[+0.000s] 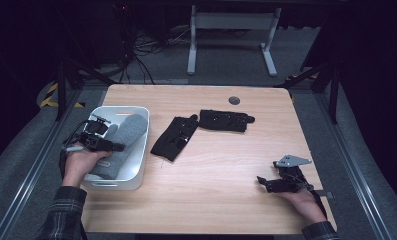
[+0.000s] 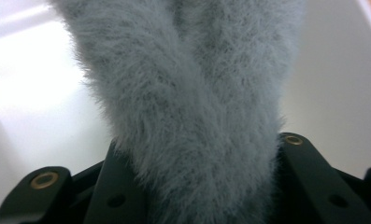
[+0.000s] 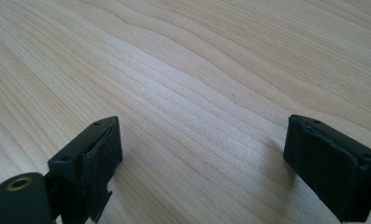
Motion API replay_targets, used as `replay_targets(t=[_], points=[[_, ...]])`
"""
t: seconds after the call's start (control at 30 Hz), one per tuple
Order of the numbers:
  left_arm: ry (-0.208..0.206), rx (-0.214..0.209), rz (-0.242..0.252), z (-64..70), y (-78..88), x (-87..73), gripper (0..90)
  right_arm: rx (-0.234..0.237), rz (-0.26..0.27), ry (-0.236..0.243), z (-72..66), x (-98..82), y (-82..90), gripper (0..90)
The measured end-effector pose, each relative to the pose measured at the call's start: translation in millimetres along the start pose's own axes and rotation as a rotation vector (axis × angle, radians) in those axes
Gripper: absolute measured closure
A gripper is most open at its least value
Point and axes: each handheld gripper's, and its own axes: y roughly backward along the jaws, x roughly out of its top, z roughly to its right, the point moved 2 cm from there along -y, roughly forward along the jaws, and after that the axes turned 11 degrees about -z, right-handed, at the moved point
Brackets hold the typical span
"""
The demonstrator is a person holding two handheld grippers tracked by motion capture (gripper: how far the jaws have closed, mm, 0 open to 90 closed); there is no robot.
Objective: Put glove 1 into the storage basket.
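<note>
A grey fluffy garment lies in the white bin at the table's left. My left gripper is down in the bin and shut on it. In the left gripper view the fluffy garment packs the space between the two black jaws of the left gripper, with the bin's white floor behind it. Two black gloves lie flat in the middle of the table. My right gripper rests low over the front right of the table; in its own view the right gripper stands open above bare wood.
The wooden table has free room along its front and right. A small grey round cap sits near the far edge. Beyond the table are cables and a white desk frame on the floor.
</note>
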Motion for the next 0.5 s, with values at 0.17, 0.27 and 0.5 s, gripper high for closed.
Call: replay_targets(t=[0.17, 0.27, 0.5], points=[[0.004, 0.013, -0.034, -6.1, -11.4, -0.8, 58.6, 0.0, -0.001, 0.0, 0.0, 0.0, 0.1, 11.9], [0.013, 0.01, -0.045, -10.5, -17.9, -1.5, 47.2, 0.0, 0.0, 0.0, 0.0, 0.0, 0.0, 12.0], [0.019, 0.058, 0.013, -11.1, -10.8, -2.0, 24.3, 0.001, 0.0, 0.0, -0.1, 0.0, 0.0, 11.9]])
